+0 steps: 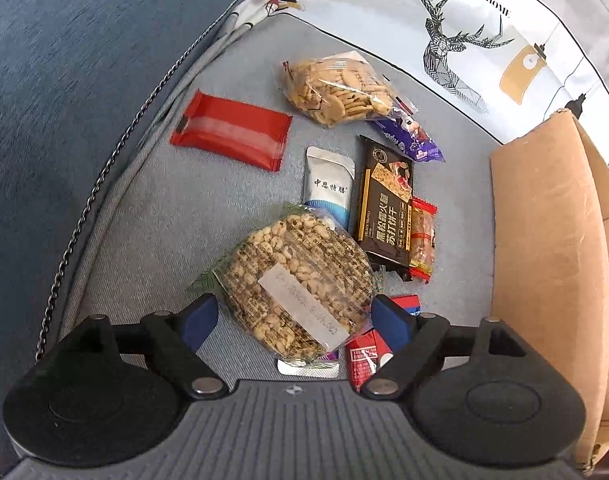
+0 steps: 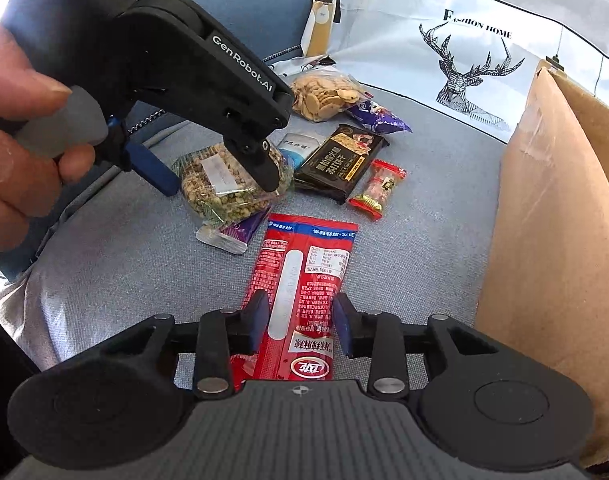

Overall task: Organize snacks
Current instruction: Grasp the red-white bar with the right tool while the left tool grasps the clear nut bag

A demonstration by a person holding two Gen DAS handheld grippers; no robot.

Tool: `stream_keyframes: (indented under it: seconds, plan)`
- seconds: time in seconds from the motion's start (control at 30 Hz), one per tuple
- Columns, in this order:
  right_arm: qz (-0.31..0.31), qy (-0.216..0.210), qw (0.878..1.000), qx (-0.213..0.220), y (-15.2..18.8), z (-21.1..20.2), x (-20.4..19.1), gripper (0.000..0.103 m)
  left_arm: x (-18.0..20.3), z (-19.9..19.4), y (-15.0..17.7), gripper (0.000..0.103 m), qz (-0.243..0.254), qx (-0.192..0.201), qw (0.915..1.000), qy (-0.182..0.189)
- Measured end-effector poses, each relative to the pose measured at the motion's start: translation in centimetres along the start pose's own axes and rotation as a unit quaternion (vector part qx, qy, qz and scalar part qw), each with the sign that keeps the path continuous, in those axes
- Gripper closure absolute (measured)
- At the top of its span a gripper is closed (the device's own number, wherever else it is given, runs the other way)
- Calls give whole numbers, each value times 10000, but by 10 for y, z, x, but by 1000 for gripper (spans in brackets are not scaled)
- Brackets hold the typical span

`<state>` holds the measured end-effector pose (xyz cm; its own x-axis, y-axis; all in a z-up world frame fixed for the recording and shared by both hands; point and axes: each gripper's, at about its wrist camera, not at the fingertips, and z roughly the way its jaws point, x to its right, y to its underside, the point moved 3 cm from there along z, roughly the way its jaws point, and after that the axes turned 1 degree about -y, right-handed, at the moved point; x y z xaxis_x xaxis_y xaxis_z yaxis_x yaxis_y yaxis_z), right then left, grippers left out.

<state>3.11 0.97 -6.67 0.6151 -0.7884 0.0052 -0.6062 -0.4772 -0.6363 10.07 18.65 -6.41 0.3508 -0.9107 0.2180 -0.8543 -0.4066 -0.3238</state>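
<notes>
Left gripper (image 1: 294, 312) low in frame, fingers spread wide astride round clear-wrapped puffed-grain cake (image 1: 298, 290) on grey sofa cushion (image 1: 144, 216). Right gripper (image 2: 300, 322) bottom centre, fingers clamping long red snack packet (image 2: 304, 276).

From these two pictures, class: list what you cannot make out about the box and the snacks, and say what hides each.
- Inside of the box: both views, its near wall hides it.
- Purple packet: right wrist view, mostly under the puffed-grain bag.
- Red packet's label: left wrist view, covered by the left hand-held gripper.
- Small print on the red packet: right wrist view, too small.
</notes>
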Motion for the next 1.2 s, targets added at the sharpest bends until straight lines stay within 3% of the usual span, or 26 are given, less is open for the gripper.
stream_keyframes:
  seconds: [0.3,0.67,0.8,0.87,0.97,1.07,1.13,1.2]
  plan:
    - [29,-5,10000,-7,0,0,1,64,9,6,-4,1,249,120,9993,-263]
    - [26,5,10000,5,0,1,0,63,24,14,-3,1,555,155,9974,-439]
    - [-4,-12,10000,25,0,1,-1,67,26,14,-2,1,623,197,9968,-451]
    - [-57,6,10000,47,0,1,-2,69,27,13,-2,4,671,230,9965,-435]
    - [-104,43,9999,104,0,-1,-4,71,27,12,-2,19,671,259,9969,-324]
    - [-108,60,9996,253,-1,-7,-4,78,28,6,-1,23,653,361,9967,-329]
    - [-109,106,9992,381,-1,-14,-3,103,28,1,1,24,631,454,9964,-331]
    - [-53,86,9987,491,0,-21,0,103,27,-6,4,34,574,534,9965,-277]
